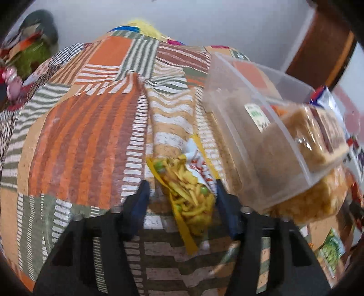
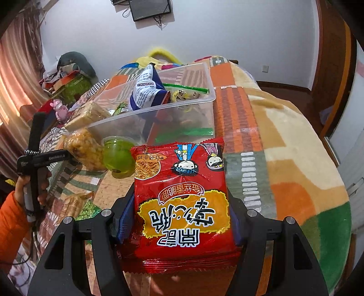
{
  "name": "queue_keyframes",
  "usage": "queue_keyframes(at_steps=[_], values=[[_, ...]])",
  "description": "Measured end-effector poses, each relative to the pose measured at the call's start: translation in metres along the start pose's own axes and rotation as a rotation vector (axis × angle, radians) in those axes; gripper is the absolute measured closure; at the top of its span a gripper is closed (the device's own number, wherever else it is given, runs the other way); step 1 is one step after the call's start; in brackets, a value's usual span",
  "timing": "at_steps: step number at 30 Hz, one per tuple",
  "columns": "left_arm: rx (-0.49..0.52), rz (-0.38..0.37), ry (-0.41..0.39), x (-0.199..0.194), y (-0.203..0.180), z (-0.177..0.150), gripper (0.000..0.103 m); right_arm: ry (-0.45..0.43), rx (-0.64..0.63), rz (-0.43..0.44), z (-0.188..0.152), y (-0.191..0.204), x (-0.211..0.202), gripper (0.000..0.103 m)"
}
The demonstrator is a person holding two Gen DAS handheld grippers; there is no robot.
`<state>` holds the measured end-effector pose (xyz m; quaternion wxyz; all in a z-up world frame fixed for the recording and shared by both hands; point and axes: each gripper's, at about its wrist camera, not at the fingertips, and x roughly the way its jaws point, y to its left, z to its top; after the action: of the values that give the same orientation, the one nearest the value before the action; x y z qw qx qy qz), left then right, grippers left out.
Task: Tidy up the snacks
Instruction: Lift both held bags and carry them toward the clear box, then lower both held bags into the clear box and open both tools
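The red noodle packet (image 2: 182, 200) sits clamped between the right hand-held gripper (image 2: 179, 218) fingers, above the bed's patchwork blanket (image 2: 284, 141), near the clear bin (image 2: 200, 113). The left hand-held gripper (image 1: 182, 195) stands apart, straddling a yellow snack bag (image 1: 188, 189) lying on the blanket.

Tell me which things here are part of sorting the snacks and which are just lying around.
Part of the job:
clear plastic bin
red noodle packet, held in the right tool
yellow snack mix bag, between the left tool's fingers
green jelly cup
puffed rice cake pack

Just lying about:
patchwork blanket
pink toy
wall screen
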<state>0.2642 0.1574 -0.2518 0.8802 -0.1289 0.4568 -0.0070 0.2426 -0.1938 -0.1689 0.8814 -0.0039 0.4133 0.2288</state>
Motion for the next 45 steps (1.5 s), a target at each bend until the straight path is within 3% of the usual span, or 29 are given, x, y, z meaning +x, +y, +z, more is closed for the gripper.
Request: queue_keyframes(at_steps=[1,5,14,28,35,45], values=[[-0.010,0.000,-0.004,-0.002,0.001,0.000,0.068,-0.001,0.000,-0.003,0.000,-0.001,0.000,0.040],[-0.015,0.024,-0.009,-0.011,0.000,-0.003,0.078,-0.021,0.001,-0.011,0.002,-0.002,-0.006,0.040],[0.027,0.066,-0.078,-0.061,-0.014,-0.002,0.079,-0.100,-0.007,-0.026,0.015,-0.003,-0.027,0.040],[0.108,-0.012,-0.218,-0.127,-0.079,0.040,0.079,-0.240,-0.053,-0.012,0.065,0.006,-0.033,0.040],[0.152,-0.023,-0.214,-0.113,-0.111,0.060,0.079,-0.257,-0.086,-0.003,0.093,0.020,-0.009,0.040],[0.152,-0.020,-0.134,-0.056,-0.132,0.084,0.079,-0.159,-0.070,-0.044,0.111,0.016,0.046,0.040]])
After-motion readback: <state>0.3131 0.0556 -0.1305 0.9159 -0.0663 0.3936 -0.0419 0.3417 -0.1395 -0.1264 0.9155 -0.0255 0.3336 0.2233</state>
